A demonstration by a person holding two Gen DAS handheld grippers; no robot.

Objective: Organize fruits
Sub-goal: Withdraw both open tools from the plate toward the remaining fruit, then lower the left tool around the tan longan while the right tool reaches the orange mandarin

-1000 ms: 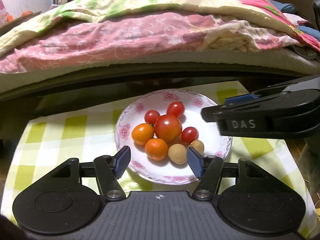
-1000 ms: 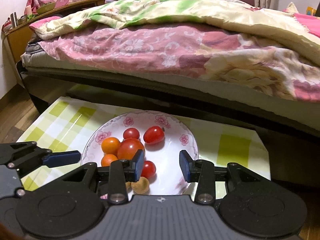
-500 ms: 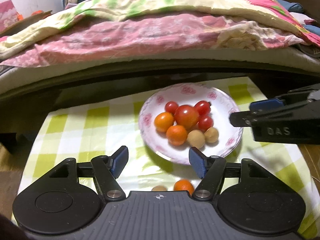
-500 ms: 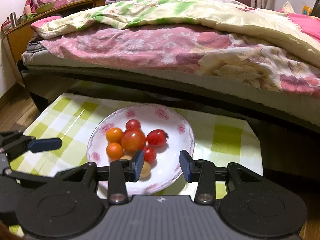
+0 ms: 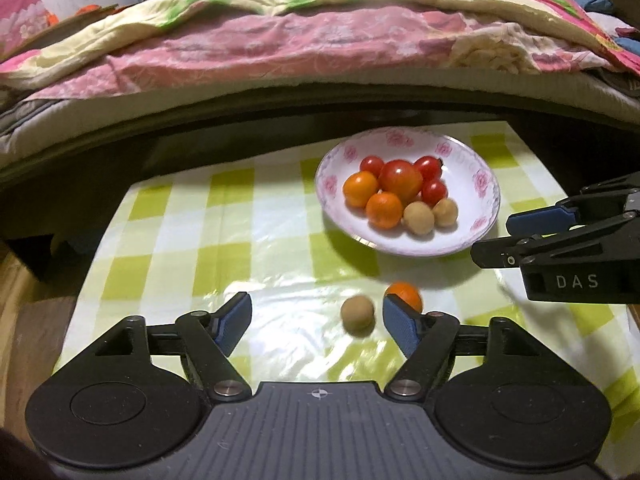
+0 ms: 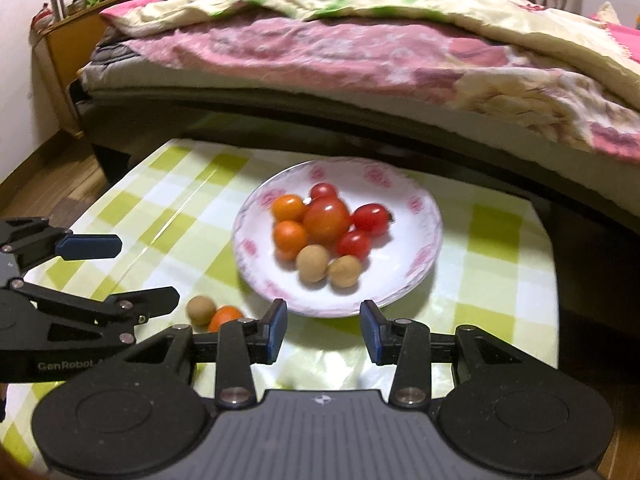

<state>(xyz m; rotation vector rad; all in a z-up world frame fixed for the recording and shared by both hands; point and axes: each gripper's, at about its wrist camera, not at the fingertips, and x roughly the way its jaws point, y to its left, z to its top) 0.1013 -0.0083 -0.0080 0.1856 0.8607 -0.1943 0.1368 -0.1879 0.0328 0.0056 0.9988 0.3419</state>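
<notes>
A white flowered plate (image 5: 482, 178) sits on the checked cloth and holds red tomatoes (image 5: 401, 178), orange fruits (image 5: 384, 210) and two tan round fruits (image 5: 418, 218). In front of the plate, a loose tan fruit (image 5: 357, 312) and a loose orange fruit (image 5: 405, 293) lie on the cloth. My left gripper (image 5: 316, 308) hovers over them with its jaws opening. The tan fruit shows between its fingers, untouched by the pads. My right gripper (image 6: 323, 312) stands at the plate's (image 6: 424, 200) near rim, narrowly open and holding nothing. It also shows in the left wrist view (image 5: 492, 239).
The green-checked cloth (image 5: 180, 240) covers a low table. A bed (image 6: 360, 52) with pink and yellow quilts runs along the far side, with a dark frame below. Wooden floor (image 5: 28, 320) lies past the left edge, and a wooden stand (image 6: 68, 48) is at the far left.
Both grippers have drawn back from the plate. The two loose fruits on the cloth have come into view. The left jaws have widened.
</notes>
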